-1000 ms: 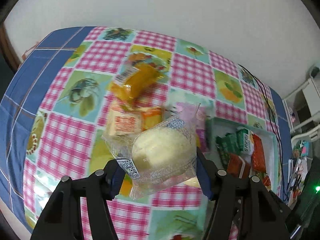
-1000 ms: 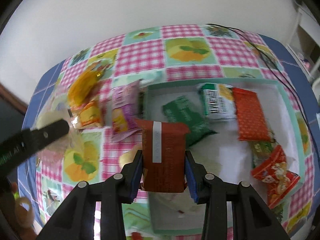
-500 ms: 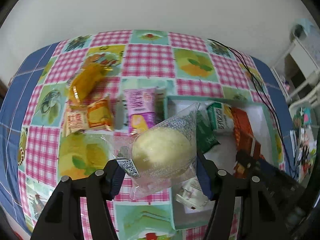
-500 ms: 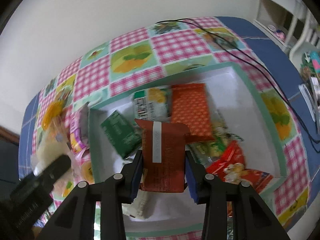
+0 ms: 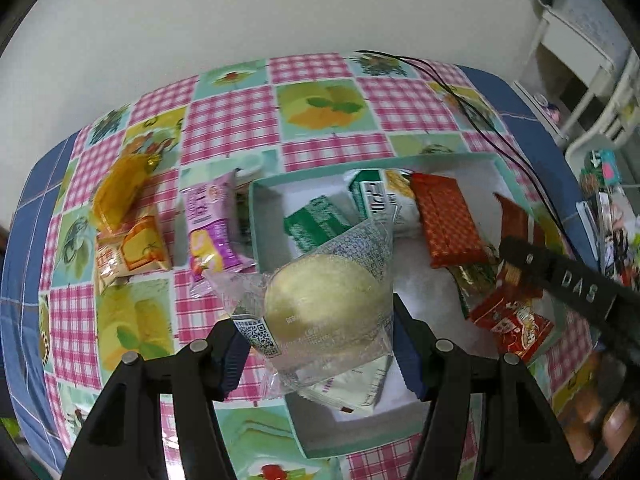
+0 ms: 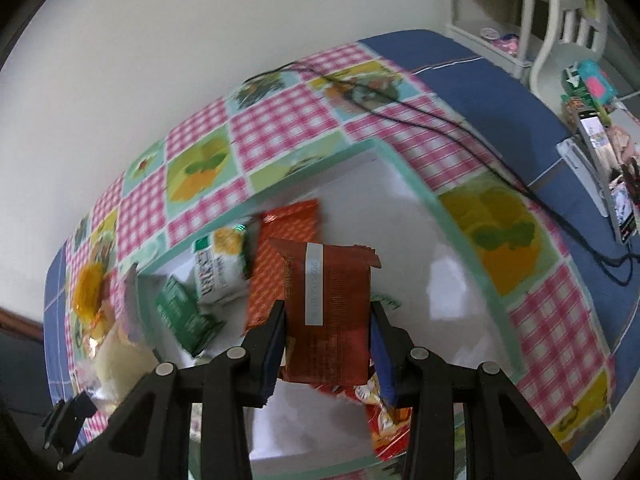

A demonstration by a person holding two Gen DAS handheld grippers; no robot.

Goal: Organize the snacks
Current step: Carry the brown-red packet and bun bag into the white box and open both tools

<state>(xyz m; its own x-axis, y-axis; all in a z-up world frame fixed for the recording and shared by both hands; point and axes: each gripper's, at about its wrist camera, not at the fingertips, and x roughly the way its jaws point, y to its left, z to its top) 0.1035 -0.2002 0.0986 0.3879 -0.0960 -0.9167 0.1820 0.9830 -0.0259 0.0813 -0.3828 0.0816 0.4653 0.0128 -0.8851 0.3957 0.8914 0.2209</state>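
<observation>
Between the left tool [image 5: 316,340] pads sits the wrapped bun [image 5: 326,304].

My left wrist camera looks steeply down from close above the near left corner of the green-rimmed box [image 5: 256,216]. My right one tilts over the box's right half. Both share the box interior and the checked tablecloth [image 5: 232,128].

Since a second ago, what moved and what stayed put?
Both claws carried their snacks sideways until they hung over the box: the left claw with the bun, the right claw with the brown packet. Neither let go. The snacks on the cloth and in the box stayed put.
</observation>
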